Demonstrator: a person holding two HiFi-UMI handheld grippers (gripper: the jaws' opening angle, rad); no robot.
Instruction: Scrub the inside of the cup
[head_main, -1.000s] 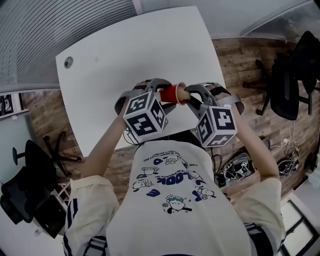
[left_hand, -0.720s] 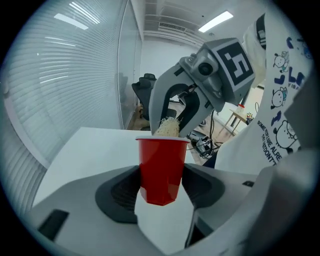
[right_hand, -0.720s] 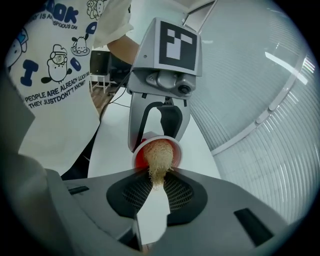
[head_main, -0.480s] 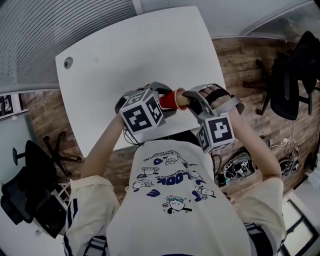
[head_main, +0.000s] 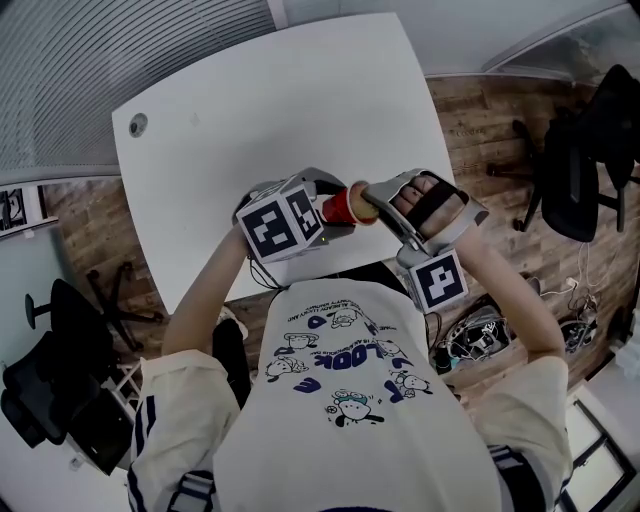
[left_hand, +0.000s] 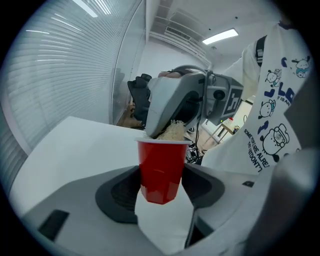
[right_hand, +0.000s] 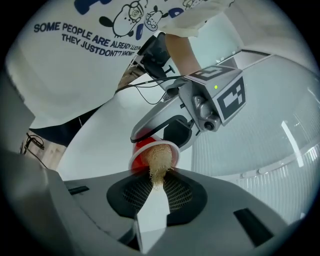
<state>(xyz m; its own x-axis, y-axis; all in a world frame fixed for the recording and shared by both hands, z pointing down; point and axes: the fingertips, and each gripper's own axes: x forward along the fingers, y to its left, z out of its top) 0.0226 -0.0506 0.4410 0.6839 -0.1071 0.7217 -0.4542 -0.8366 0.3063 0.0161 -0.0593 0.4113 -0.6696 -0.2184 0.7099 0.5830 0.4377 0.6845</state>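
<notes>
A white table (head_main: 250, 90) lies below, a black chair (head_main: 585, 150) stands well off to the side, and in the head view the marker cubes (head_main: 283, 222) hide part of each gripper. The red, white-rimmed cup (left_hand: 161, 167) lies sideways above the table's near edge, clamped between the wide-set jaws of the left gripper (left_hand: 161, 187). The right gripper (right_hand: 156, 187), nearly closed, pinches a tan fibrous scrubber (right_hand: 159, 160) that pokes into the cup's mouth and hides its inside.

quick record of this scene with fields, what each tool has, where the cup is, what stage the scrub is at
left tool: shut on the red cup, held off the table
cup mouth: faces the right tool
right tool: shut on a tan scrubber
scrubber: far end inside the cup mouth
table: white, under both tools
stage: scrub looks under way
</notes>
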